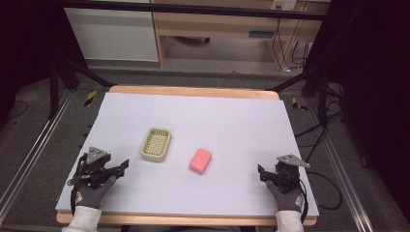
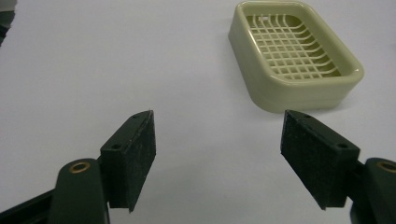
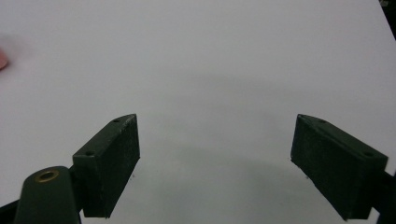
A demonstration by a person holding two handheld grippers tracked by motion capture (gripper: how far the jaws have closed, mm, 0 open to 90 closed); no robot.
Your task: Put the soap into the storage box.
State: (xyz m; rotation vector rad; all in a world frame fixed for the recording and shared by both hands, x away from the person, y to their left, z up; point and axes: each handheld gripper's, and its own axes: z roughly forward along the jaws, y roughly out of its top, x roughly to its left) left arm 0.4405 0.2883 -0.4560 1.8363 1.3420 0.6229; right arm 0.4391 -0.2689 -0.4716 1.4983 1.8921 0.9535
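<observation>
I see the table [image 1: 232, 121] from above, its pale lavender-white sheet covering nearly the whole top, a strip of wood edge showing at 12 o'clock and along the near side. Beyond it stand light wooden furniture and a white panel, with black frame bars and cables to either side.

On the sheet, a little toward 9 o'clock from centre, sits the soap dish [image 1: 156, 144] — pale green-cream, rectangular with rounded corners, its grid floor open to the camera. In the left gripper view the soap dish [image 2: 294, 56] lies ahead of the jaws toward 1 o'clock, upright and empty. Just at 4 o'clock from the dish, apart from it, lies the pink soap bar [image 1: 200, 160], flat on the sheet; a sliver of the same pink shows at the 9 o'clock edge of the right gripper view [image 3: 3, 60].

My left gripper [image 1: 122, 166] rests at about 8 o'clock on the table, held in a grey-and-black gloved hand [image 1: 94, 191], pointing toward the dish. Its jaws stand spread wide with bare sheet between them — left gripper [image 2: 217, 154].

My right gripper [image 1: 261, 172] sits at about 4 o'clock, gloved hand [image 1: 288, 197] behind it. Its jaws are likewise spread wide over blank sheet, gripping nothing — right gripper [image 3: 215, 163].
</observation>
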